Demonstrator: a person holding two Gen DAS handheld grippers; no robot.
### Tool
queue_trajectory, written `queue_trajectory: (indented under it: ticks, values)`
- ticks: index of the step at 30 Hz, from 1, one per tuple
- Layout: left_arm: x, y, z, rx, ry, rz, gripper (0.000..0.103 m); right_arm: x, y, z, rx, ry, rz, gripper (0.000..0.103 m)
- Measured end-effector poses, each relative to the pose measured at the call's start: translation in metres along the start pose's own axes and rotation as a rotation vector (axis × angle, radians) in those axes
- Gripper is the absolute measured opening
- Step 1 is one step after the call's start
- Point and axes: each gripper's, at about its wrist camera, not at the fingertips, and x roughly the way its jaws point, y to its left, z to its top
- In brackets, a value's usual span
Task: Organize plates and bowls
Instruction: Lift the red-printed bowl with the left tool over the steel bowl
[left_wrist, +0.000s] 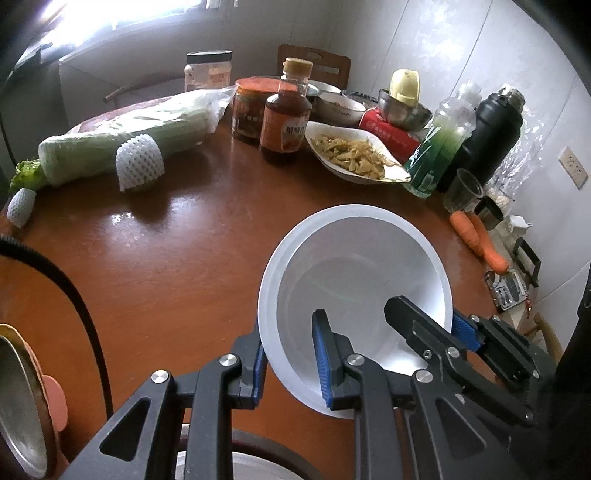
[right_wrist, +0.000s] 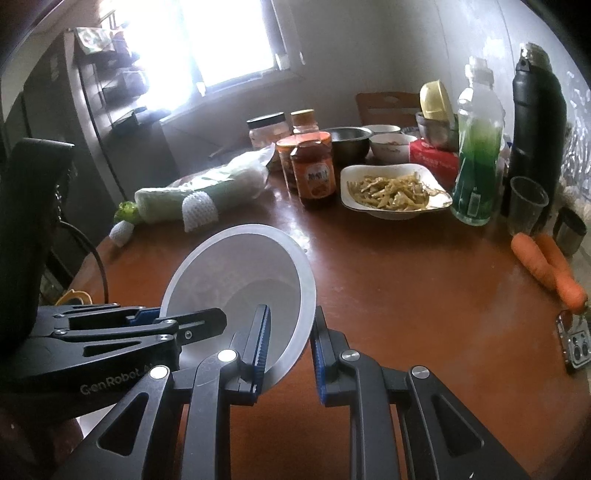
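Observed left gripper with jaws pinching the near-left rim of the white bowl, one finger outside the wall, the other inside. Found the bowl tilted over the near edge of the table, right of centre in the left view, seemingly lifted clear of the wood, though contact underneath cannot be confirmed. Noted no long axis, being round; judged its centre axis leaning, mouth turned up and back toward the holder, base toward the far edge. Observed right gripper with jaws closed across the opposite rim, likewise one finger in, one out; appears a light hold on thin plastic. Recommend even pinches and one shared motion, since unequal pull would likely flex or twist the rim out of a pad. Recommend levelling the mouth before setting down or nesting. Noted a pale round dish just beneath the left gripper, largely hidden; cannot tell whether bowl or plate.
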Motion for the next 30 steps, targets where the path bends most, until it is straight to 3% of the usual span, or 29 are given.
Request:
queue_trajectory:
  ticks: [11, 30]
  values:
    - [-0.026, 0.008, -0.002, -0.003, -0.047, -0.017, 0.023, -0.016, 0.017, 0.002, -0.022, -0.034, 0.007, 0.022]
    - [-0.083, 0.029, -0.023, -0.014, -0.147, 0.016, 0.023, -0.05, 0.067, 0.004, -0.088, -0.098, 0.036, 0.022]
